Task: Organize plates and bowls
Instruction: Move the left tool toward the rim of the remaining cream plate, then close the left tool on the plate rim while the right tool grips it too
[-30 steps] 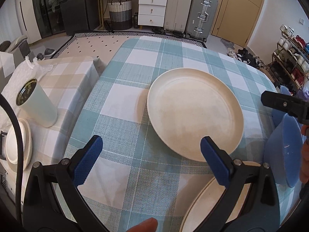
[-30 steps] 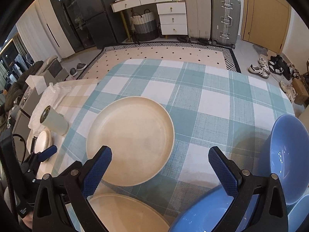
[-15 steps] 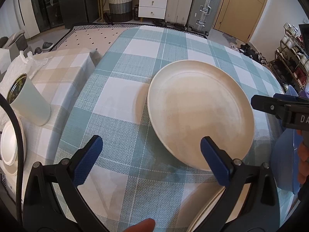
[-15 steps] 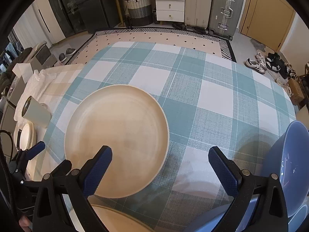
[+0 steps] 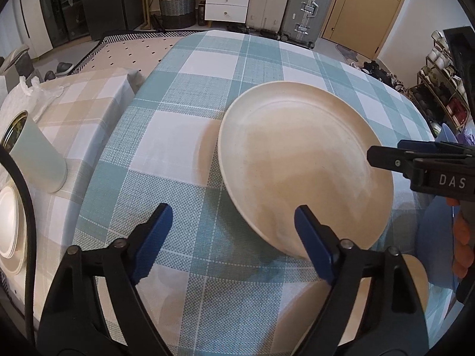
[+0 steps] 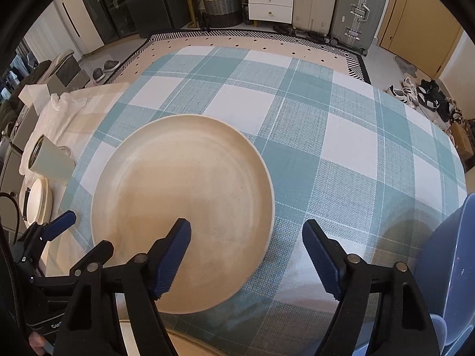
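On the side stand at nine o'clock in the left wrist view sit a pale green tumbler (image 5: 35, 154) and a small stack of white dishes (image 5: 10, 222), off the checked surface (image 5: 190, 136) and untouched.

Next comes the left tongs (image 5: 230, 238), blue pads apart and holding nothing. A second ago the pads stood wider; they have narrowed, and the right-hand pad now overlaps the near rim of the cream plate (image 5: 299, 160) at about five o'clock on it. Whether the pad touches the rim cannot be told.

The plate lies at the middle of the surface and has grown larger in both views over the last second, so both tongs have closed in on it. A second cream plate (image 5: 412, 270) peeks out below it at five o'clock.

Further right, the right tongs (image 6: 246, 255) are also apart and empty; they too have narrowed, and their left pad now hangs over the plate's near portion where before it sat short of the rim. A blue bowl (image 6: 454, 261) stands at four o'clock at the surface's edge.

Judging from this, the plate is the chosen item and a rim grip is being lined up, probably to stack it on its twin; nothing has been lifted yet.
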